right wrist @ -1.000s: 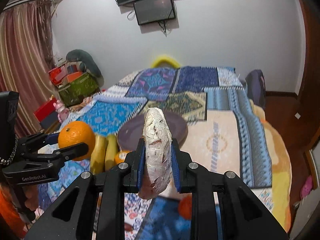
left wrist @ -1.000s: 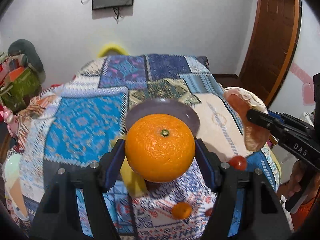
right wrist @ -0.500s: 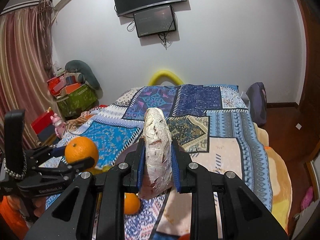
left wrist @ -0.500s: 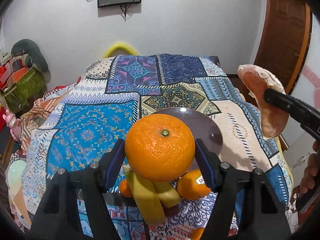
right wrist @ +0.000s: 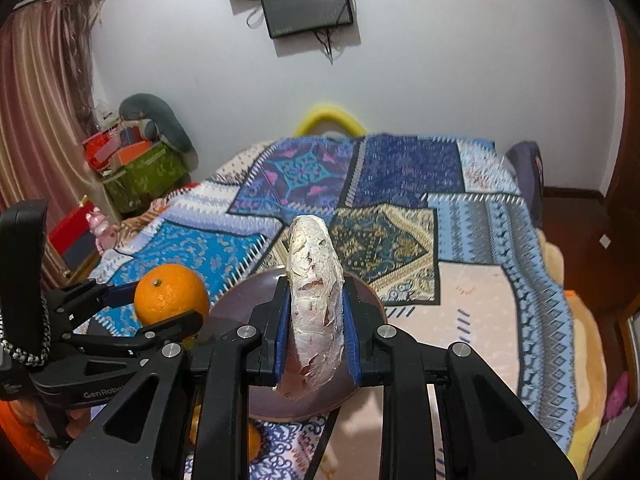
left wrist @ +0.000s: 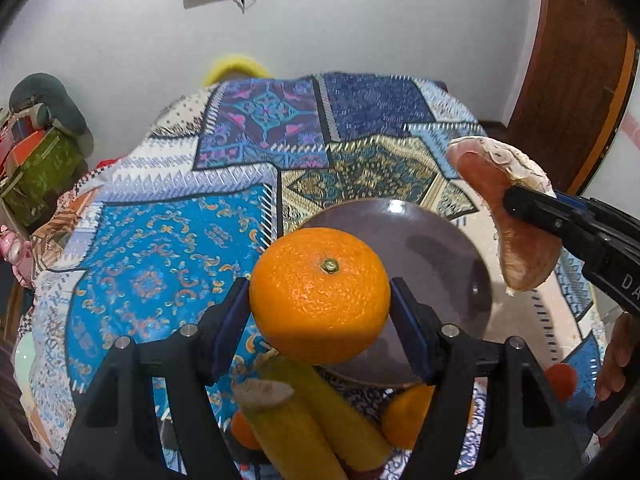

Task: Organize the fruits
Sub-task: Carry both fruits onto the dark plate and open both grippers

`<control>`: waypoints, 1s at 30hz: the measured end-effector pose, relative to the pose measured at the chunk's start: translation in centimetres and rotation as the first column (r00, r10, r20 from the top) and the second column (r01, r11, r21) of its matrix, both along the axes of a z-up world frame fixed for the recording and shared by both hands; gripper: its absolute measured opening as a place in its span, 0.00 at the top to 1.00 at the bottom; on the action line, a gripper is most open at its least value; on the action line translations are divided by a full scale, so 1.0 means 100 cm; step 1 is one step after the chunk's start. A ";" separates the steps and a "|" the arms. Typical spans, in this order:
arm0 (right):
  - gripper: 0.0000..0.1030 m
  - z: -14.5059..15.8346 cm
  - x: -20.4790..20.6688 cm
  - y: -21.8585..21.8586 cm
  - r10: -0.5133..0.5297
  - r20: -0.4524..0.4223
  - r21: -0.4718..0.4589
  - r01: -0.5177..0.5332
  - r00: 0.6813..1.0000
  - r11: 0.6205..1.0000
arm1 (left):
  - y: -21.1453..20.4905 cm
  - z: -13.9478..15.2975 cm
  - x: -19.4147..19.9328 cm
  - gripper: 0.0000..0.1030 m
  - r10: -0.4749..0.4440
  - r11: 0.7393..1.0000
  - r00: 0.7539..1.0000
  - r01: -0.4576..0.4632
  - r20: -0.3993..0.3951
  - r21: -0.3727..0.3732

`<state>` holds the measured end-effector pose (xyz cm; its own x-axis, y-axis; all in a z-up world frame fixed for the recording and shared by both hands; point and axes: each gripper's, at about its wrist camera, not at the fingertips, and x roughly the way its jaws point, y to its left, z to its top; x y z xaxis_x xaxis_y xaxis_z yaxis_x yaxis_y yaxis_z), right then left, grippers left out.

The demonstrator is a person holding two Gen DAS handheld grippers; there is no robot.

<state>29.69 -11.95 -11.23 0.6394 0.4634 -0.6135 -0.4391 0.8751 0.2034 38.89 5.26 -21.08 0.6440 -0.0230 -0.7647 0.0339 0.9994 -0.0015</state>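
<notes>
The left gripper (left wrist: 320, 300) holds an orange (left wrist: 320, 294) between its blue pads, pressed at the two sides of the fruit, so the round body cannot roll out. The orange hangs over the near edge of the dark plate (left wrist: 436, 248) on the patchwork blanket (left wrist: 168, 248). Its green stem scar points up and a little away from the camera.

The right gripper (right wrist: 316, 332) is closed narrow on a slim, pale, flaky tuber, probably a sweet potato (right wrist: 314, 300), also above the plate. It is gripped across the thin middle, so both ends stay free. Its long axis runs almost upright between the pads, with the upper tip leaning away from the gripper.

Just before the plate's near edge lie bananas (left wrist: 304, 420) and more oranges (left wrist: 408, 416). I judge that both fruits are carried toward the plate.
</notes>
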 end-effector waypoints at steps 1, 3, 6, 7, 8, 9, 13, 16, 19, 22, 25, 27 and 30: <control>0.79 -0.005 0.005 0.000 0.002 -0.019 0.001 -0.002 1.000 1.000 | 0.000 -0.004 0.004 0.33 0.000 1.000 1.000 -0.001 -0.014 -0.003; 0.79 -0.011 0.010 0.000 0.003 -0.044 0.000 -0.003 0.999 1.000 | 0.001 -0.011 0.011 0.33 0.003 1.000 0.999 -0.004 -0.045 -0.018; 0.79 -0.020 0.018 0.002 0.009 -0.074 -0.009 -0.010 0.997 1.000 | 0.001 -0.019 0.019 0.33 0.003 0.999 0.997 -0.006 -0.079 -0.041; 0.79 -0.023 0.021 0.003 0.012 -0.084 -0.014 -0.013 0.996 1.000 | 0.000 -0.022 0.022 0.33 0.001 0.999 0.996 -0.005 -0.089 -0.045; 0.79 -0.027 0.023 0.003 0.011 -0.096 -0.021 -0.013 0.995 1.000 | 0.000 -0.024 0.025 0.33 0.004 0.999 0.995 -0.008 -0.098 -0.045; 0.79 -0.029 0.025 0.004 0.008 -0.105 -0.028 -0.011 0.994 1.000 | -0.001 -0.026 0.027 0.33 0.007 0.999 0.994 -0.012 -0.106 -0.044; 0.79 -0.041 0.033 0.005 0.001 -0.148 -0.036 -0.006 0.989 0.999 | -0.002 -0.034 0.036 0.33 0.015 0.999 0.992 -0.020 -0.126 -0.039; 0.79 -0.049 0.037 0.007 -0.001 -0.164 -0.049 -0.008 0.986 0.999 | -0.002 -0.040 0.042 0.33 0.025 0.999 0.989 -0.030 -0.143 -0.027; 0.79 -0.056 0.041 0.009 -0.004 -0.178 -0.072 -0.009 0.984 0.997 | 0.000 -0.043 0.044 0.33 0.031 0.999 0.989 -0.036 -0.143 -0.033; 0.79 -0.060 0.044 0.010 -0.006 -0.186 -0.086 -0.010 0.983 0.996 | -0.001 -0.044 0.044 0.33 0.022 0.999 0.990 -0.027 -0.141 -0.029; 0.79 -0.063 0.046 0.012 0.000 -0.197 -0.094 -0.019 0.980 0.995 | -0.003 -0.044 0.044 0.33 0.019 1.000 0.989 -0.022 -0.144 -0.018; 0.79 -0.063 0.046 0.014 0.003 -0.196 -0.104 -0.024 0.981 0.994 | -0.003 -0.044 0.044 0.33 0.020 0.999 0.989 -0.024 -0.149 -0.022; 0.77 -0.063 0.045 0.015 0.003 -0.190 -0.119 -0.026 0.982 0.993 | 0.000 -0.042 0.042 0.27 0.021 0.998 0.990 -0.028 -0.140 -0.049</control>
